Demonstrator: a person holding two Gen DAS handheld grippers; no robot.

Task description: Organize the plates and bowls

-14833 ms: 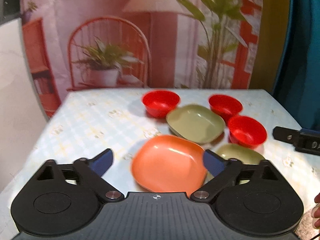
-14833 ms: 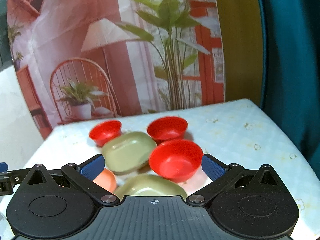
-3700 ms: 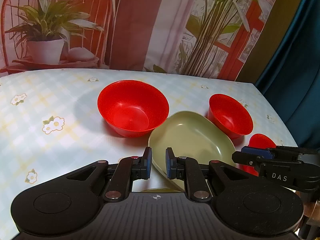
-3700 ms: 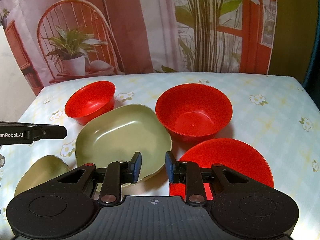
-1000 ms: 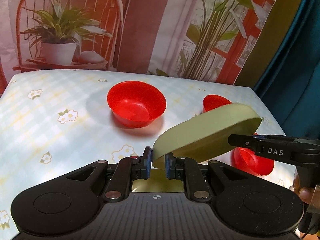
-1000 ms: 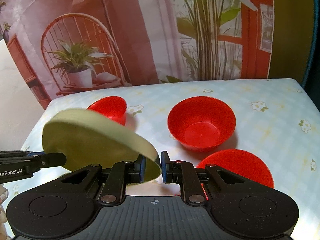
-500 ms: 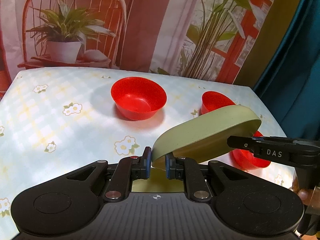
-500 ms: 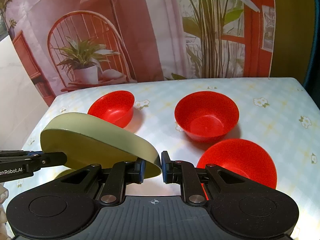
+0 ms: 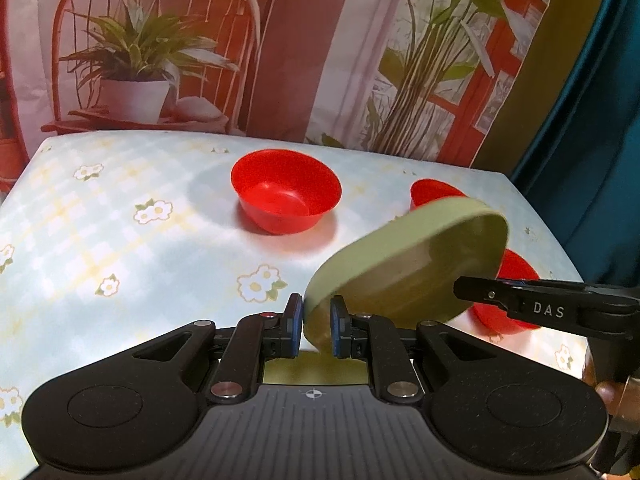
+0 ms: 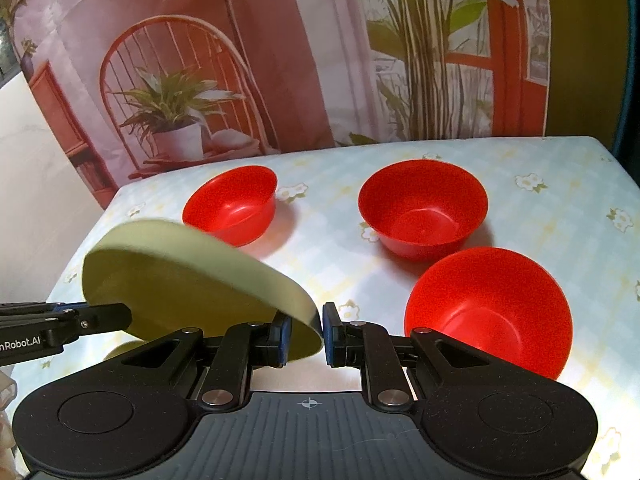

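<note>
Tablecloth (image 9: pixel 120 216) of pale blue check with daisies covers the surface in front of me, and a printed backdrop (image 9: pixel 168 40) of chair, potted plant and red window frames hangs behind it. From the right wrist I see three empty red bowls: far left (image 10: pixel 234 204), far middle (image 10: pixel 422 208), near right (image 10: pixel 486 308). My left gripper (image 9: pixel 316 326) and right gripper (image 10: pixel 303 334) both pinch the rim of one green plate (image 9: pixel 404 268), held tilted above the table.
</note>
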